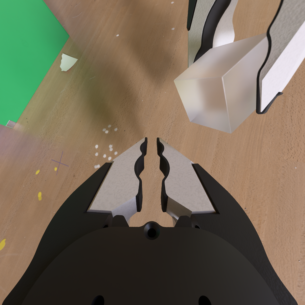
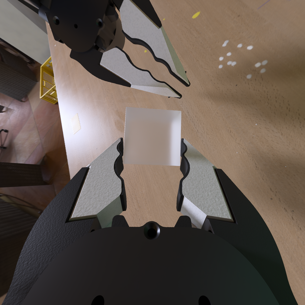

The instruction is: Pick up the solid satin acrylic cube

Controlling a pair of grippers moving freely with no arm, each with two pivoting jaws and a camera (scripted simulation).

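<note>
My right gripper (image 2: pixel 152 151) has the satin acrylic cube (image 2: pixel 151 137) between its fingertips, pads touching both side faces, so it's clamped on the cube. In the left wrist view the cube (image 1: pixel 219 85) sits at 1 o'clock and looks clear of the wooden table (image 1: pixel 214 181), so I judge the lift is already underway; actual clearance is hard to confirm. The grip is only at the tips, so it's shallow. My left gripper (image 1: pixel 151 140) is nearly closed on nothing, with a thin gap between the pads; in the right wrist view it hangs at 12 o'clock, just beyond the cube. Green mat (image 1: pixel 24 57) at 10 o'clock, yellow crate (image 2: pixel 47 80) off the table edge. Next: raise straight up, keep the squeeze, no tilt.
</note>
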